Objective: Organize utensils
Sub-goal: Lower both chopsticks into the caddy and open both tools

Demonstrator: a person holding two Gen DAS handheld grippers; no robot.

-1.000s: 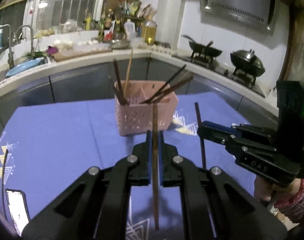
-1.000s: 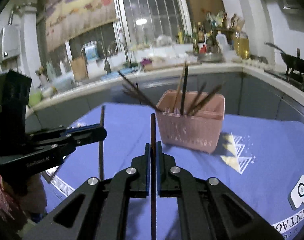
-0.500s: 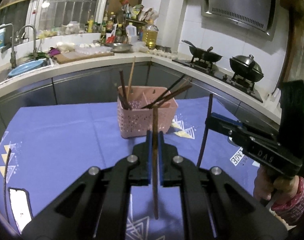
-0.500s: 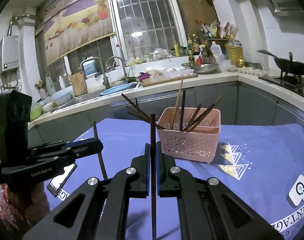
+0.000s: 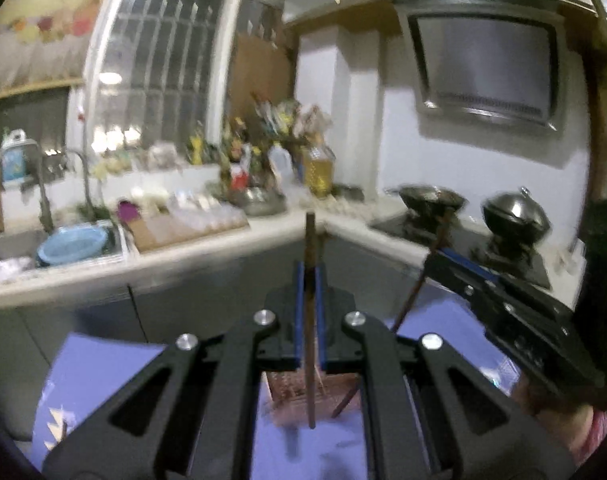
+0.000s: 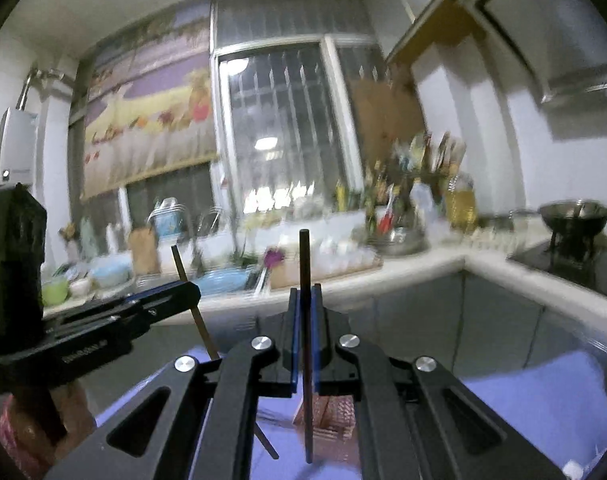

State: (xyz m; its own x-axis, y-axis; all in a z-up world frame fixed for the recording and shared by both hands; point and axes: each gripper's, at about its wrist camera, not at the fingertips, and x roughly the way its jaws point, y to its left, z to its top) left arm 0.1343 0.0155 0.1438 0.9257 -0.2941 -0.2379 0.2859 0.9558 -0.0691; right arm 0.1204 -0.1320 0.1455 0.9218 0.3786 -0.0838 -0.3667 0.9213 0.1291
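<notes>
**Operator:** What do I hold, and where is the target?

**Manual:** Your left gripper [image 5: 310, 276] is clamped on a brown chopstick [image 5: 310, 320], which stands near upright between the blue pads; your right gripper [image 6: 302, 300] is clamped on a dark chopstick [image 6: 305, 340] in the same way; both sticks project above and below the fingers. The pink basket [image 5: 299, 394] sits on the blue tablecloth [image 5: 99, 372], low in both wrist views and largely hidden behind the fingers; its rim cannot be seen clearly, and both views are blurred.

**Operator:** How do I carry out the drop properly?

**Manual:** Judging from the task, the step in hand is placing both sticks into the basket. Bring one lower tip over the basket opening at a time; the two grippers are close together, so staggering them should avoid a clash. Keep each stick near vertical; lower until the tip is inside the walls before you part the fingers; releasing from above risks a bounce out onto the tablecloth. Other sticks appear to lean in the basket already, though blur makes this uncertain; aim for a free gap, since pressing on them could tip the light basket.

**Operator:** Any check before release?

**Manual:** Tilt a wrist down until the rim is visible; confirm the tip lies within it.
</notes>
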